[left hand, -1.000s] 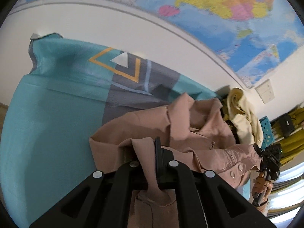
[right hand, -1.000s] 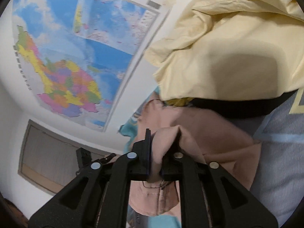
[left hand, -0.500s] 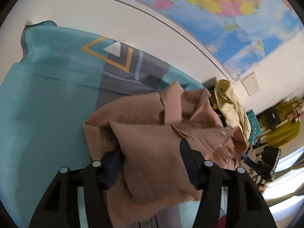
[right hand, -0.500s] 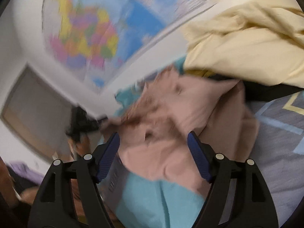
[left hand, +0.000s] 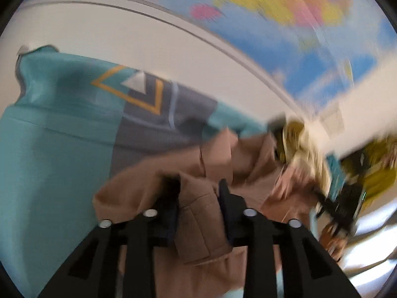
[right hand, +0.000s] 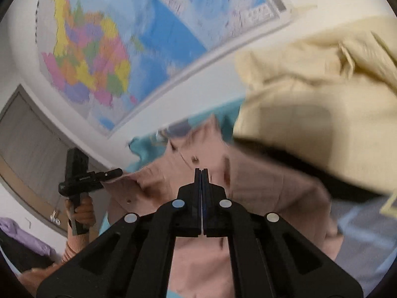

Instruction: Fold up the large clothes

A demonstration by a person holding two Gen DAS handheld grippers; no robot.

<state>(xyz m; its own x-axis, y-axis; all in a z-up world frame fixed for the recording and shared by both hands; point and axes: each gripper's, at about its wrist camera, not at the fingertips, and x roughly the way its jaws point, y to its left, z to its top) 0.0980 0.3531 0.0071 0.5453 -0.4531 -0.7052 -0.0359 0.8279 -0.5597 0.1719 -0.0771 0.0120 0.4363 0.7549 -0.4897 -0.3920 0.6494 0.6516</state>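
A tan buttoned garment (left hand: 223, 164) lies crumpled on the teal and grey bed cover (left hand: 54, 149). My left gripper (left hand: 198, 188) stands partly open with a fold of the tan cloth between its fingers; the view is blurred, so grip cannot be told. In the right wrist view the same tan garment (right hand: 260, 186) lies below my right gripper (right hand: 201, 171), whose fingertips are pressed together with no cloth seen between them. The other hand-held gripper (right hand: 82, 173) shows at the left of that view.
A pale yellow garment (right hand: 322, 104) is piled at the right over dark cloth. A world map (right hand: 104, 57) hangs on the white wall behind the bed. A purple cloth (right hand: 22, 233) lies at the lower left.
Both grippers let go of the tan cloth and opened wide half a second ago. Now the right one has shut empty and the left has narrowed around a fold.
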